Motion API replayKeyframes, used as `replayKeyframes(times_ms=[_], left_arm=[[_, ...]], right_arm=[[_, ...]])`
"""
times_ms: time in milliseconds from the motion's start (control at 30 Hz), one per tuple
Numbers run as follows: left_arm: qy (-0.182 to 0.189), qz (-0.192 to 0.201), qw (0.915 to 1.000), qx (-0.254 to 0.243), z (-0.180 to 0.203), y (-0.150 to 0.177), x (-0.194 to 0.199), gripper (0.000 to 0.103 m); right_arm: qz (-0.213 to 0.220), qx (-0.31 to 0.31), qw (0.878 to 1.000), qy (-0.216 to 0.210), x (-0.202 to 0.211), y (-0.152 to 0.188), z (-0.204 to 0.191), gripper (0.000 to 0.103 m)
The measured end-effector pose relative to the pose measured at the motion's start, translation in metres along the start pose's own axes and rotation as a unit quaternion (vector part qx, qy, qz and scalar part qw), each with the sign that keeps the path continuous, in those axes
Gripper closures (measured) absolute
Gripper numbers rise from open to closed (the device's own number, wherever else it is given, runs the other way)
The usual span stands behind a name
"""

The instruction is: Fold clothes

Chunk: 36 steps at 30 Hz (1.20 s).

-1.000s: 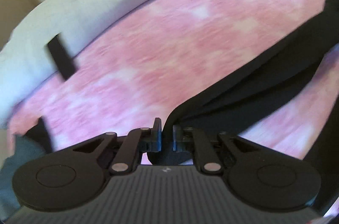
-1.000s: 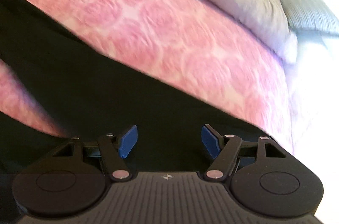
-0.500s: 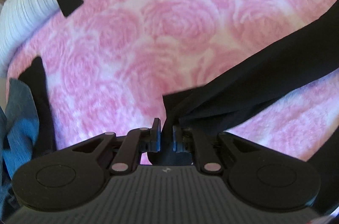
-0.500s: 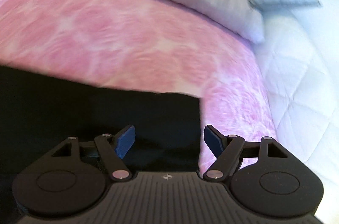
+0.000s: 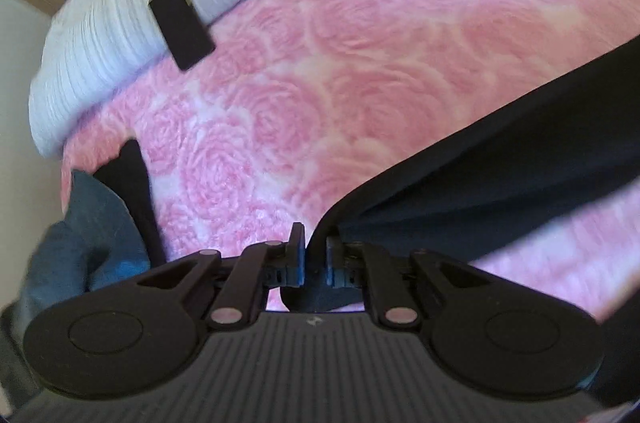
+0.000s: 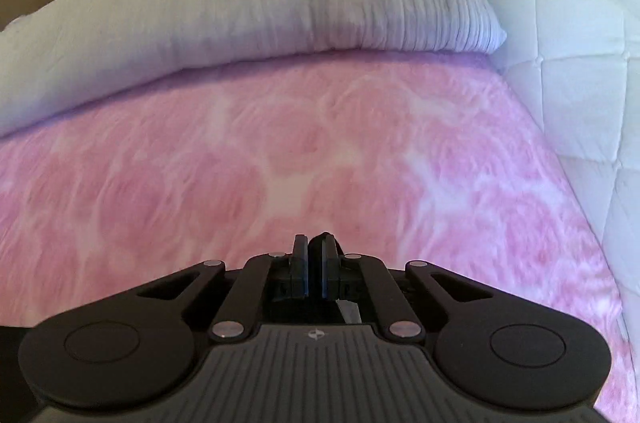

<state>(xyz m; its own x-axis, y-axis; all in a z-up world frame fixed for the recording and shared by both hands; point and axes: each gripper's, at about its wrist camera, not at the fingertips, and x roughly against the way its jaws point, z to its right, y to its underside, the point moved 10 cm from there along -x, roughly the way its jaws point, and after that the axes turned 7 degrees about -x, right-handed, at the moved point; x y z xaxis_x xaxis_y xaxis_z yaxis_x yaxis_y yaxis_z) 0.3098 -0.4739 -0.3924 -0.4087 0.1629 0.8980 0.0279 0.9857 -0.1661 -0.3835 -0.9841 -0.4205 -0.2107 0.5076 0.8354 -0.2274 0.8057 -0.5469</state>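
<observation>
- pink rose blanket (image 5: 360, 95) covers the bed, white duvet (image 6: 240, 23) bunched behind.
- left claw (image 5: 315, 255) clenched on black garment (image 5: 500, 175), which stretches off to the right, prob taut to keep the edge straight.
- right claw (image 6: 315, 263) also pinched on dark cloth, likely the other end.

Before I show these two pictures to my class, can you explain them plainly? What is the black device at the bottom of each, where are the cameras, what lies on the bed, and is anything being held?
No robot here: a person holds a two-finger gripper in each hand, and a wide-angle camera on each looks forward along its fingers. One picture comes from the left gripper, the other from the right gripper. Both look over a pink rose-patterned blanket with a pale rumpled duvet behind it. The left gripper is shut on a black garment that stretches away to the right. The right gripper is shut too, with a scrap of dark cloth showing at its tips, probably the same garment. A blue cloth lies at the left edge.
</observation>
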Motion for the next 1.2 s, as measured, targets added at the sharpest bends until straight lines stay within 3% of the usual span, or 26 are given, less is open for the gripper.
replayKeyframes(times_ms=[33, 67, 100, 167, 267, 367, 467, 567, 633, 700, 800, 867, 967, 1033, 1067, 1100, 1167, 1200], left_arm=[[-0.002, -0.011, 0.9999, 0.008, 0.000, -0.003, -0.015, 0.087], [-0.003, -0.023, 0.9996, 0.017, 0.001, -0.004, -0.029, 0.082], [0.000, -0.037, 0.9989, 0.029, 0.003, 0.000, -0.041, 0.075], [0.006, -0.061, 0.9969, 0.051, 0.009, 0.008, -0.063, 0.075], [0.018, -0.055, 0.9956, 0.074, 0.015, 0.026, -0.072, 0.056], [0.039, -0.048, 0.9904, 0.124, 0.012, 0.050, -0.071, 0.054], [0.069, -0.037, 0.9793, 0.186, 0.007, 0.075, -0.067, 0.052], [0.106, -0.023, 0.9659, 0.235, 0.007, 0.096, -0.062, 0.052], [0.117, -0.016, 0.9650, 0.235, 0.010, 0.106, -0.064, 0.052], [0.134, -0.010, 0.9612, 0.241, 0.014, 0.113, -0.069, 0.052], [0.164, 0.018, 0.9480, 0.273, 0.011, 0.117, -0.076, 0.052], [0.182, 0.038, 0.9430, 0.276, 0.011, 0.115, -0.082, 0.054], [0.210, 0.062, 0.9412, 0.257, 0.015, 0.109, -0.087, 0.067], [0.233, 0.069, 0.9366, 0.252, 0.014, 0.109, -0.087, 0.081], [0.247, 0.071, 0.9329, 0.253, 0.011, 0.110, -0.085, 0.083], [0.262, 0.075, 0.9266, 0.259, 0.007, 0.109, -0.083, 0.087], [0.303, 0.094, 0.8991, 0.301, -0.018, 0.105, -0.070, 0.088], [0.308, 0.104, 0.8891, 0.322, -0.032, 0.102, -0.064, 0.101]], right_arm=[[-0.004, 0.005, 1.000, 0.011, -0.012, -0.001, -0.004, 0.098], [-0.008, 0.011, 1.000, 0.024, -0.024, -0.001, -0.009, 0.088], [-0.008, 0.020, 0.999, 0.041, -0.034, 0.002, -0.013, 0.068], [0.013, 0.021, 0.997, 0.071, -0.037, 0.008, -0.019, 0.048], [0.036, 0.041, 0.994, 0.091, -0.026, 0.024, -0.033, 0.047], [0.045, 0.097, 0.991, 0.084, -0.009, 0.046, -0.062, 0.044], [0.036, 0.131, 0.990, 0.044, 0.007, 0.075, -0.104, 0.041], [0.023, 0.187, 0.982, -0.018, 0.029, 0.122, -0.176, 0.041], [0.015, 0.224, 0.973, -0.059, 0.044, 0.154, -0.224, 0.041], [0.006, 0.260, 0.960, -0.101, 0.060, 0.187, -0.272, 0.041], [-0.005, 0.316, 0.936, -0.158, 0.083, 0.236, -0.340, 0.041], [-0.001, 0.368, 0.914, -0.170, 0.088, 0.260, -0.374, 0.042], [0.006, 0.445, 0.876, -0.184, 0.094, 0.296, -0.422, 0.042], [0.014, 0.498, 0.850, -0.170, 0.091, 0.316, -0.438, 0.042], [0.018, 0.524, 0.836, -0.159, 0.090, 0.325, -0.445, 0.042], [0.020, 0.547, 0.824, -0.148, 0.087, 0.332, -0.449, 0.042], [0.020, 0.575, 0.806, -0.138, 0.083, 0.341, -0.454, 0.042], [0.023, 0.584, 0.801, -0.130, 0.082, 0.340, -0.456, 0.042]])
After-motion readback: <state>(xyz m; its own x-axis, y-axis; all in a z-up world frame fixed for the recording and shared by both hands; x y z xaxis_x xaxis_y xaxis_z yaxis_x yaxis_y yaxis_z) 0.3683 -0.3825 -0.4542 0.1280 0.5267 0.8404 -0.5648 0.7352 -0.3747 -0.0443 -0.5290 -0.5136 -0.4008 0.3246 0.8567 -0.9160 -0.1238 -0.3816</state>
